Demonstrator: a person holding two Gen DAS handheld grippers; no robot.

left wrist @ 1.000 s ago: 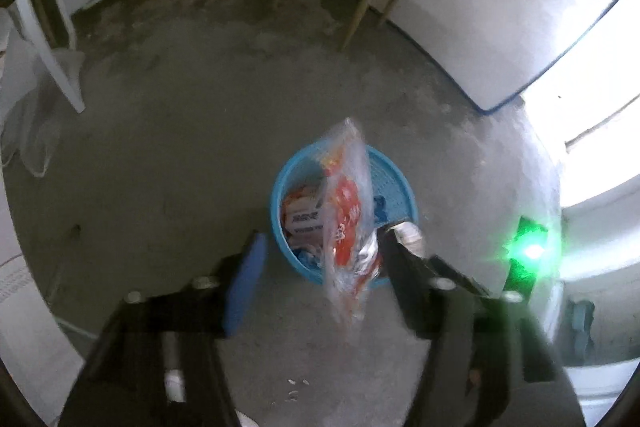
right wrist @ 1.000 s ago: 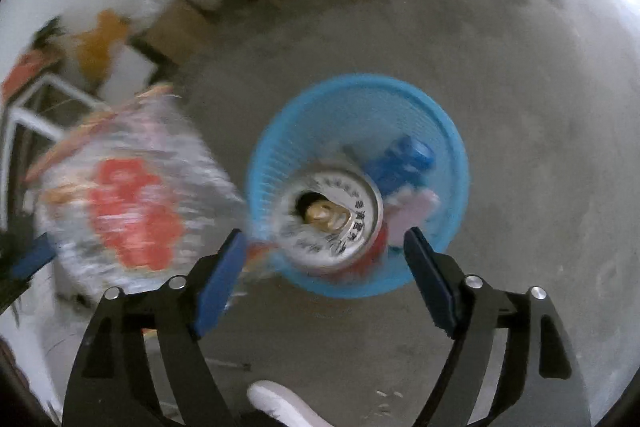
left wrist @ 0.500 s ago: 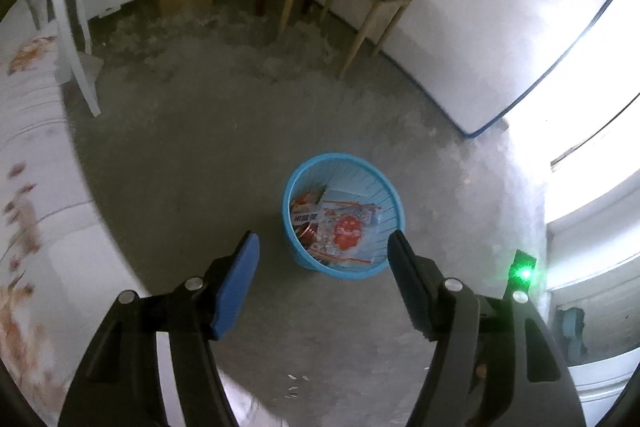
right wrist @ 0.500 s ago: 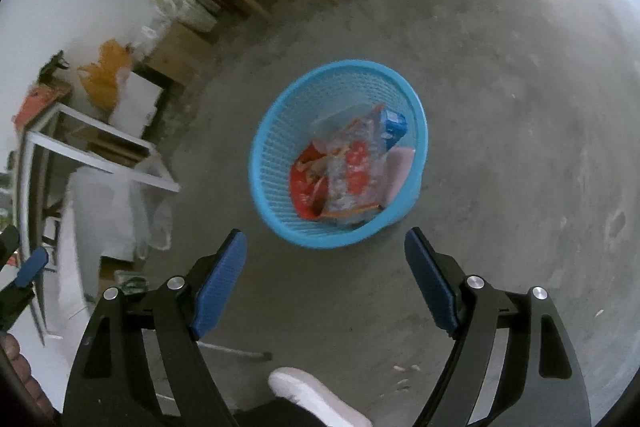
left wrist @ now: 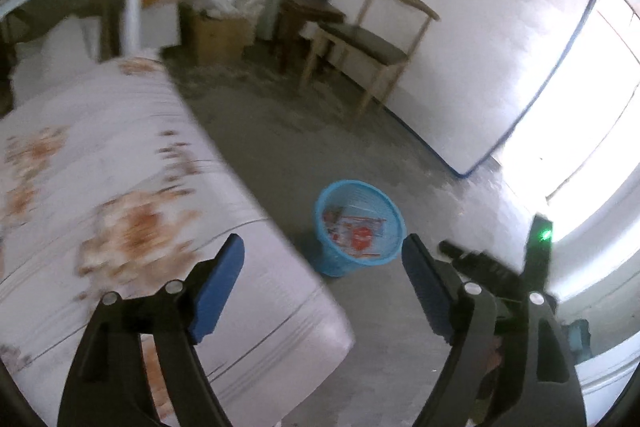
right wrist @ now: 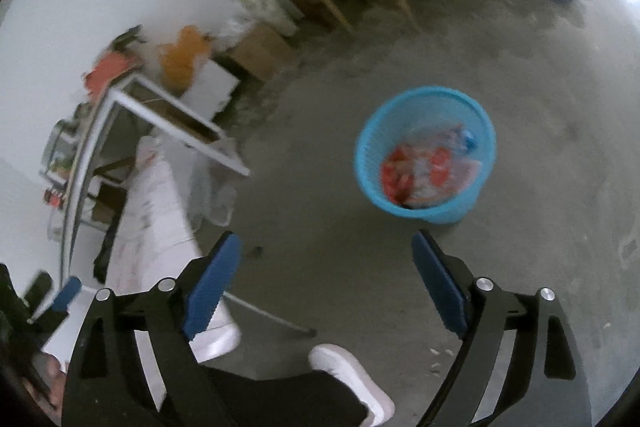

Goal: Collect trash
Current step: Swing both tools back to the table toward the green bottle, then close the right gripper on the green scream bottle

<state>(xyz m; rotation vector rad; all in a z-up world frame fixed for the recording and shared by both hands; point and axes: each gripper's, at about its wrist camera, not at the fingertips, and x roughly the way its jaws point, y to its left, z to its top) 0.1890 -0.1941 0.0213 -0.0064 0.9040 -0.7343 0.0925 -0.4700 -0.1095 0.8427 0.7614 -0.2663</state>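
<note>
Left gripper hangs with its blue-padded jaws spread wide and nothing between them. Seen past it, the blue basket stands on the concrete floor, just beside the corner of a bed covered in a white, orange-flowered sheet. Trash in red and white wrappers lies inside the basket. A wooden chair stands against the far wall, well apart from the basket, and a cardboard box sits further left. The other gripper's black body shows at lower right with a green light.

Right gripper is likewise agape, holding nothing. From this view the basket sits ahead and to the right on the floor, upright, with the trash heaped in its bottom; the picture is blurred, so single pieces cannot be told. A white shoe shows at the lower edge between the jaws.
</note>
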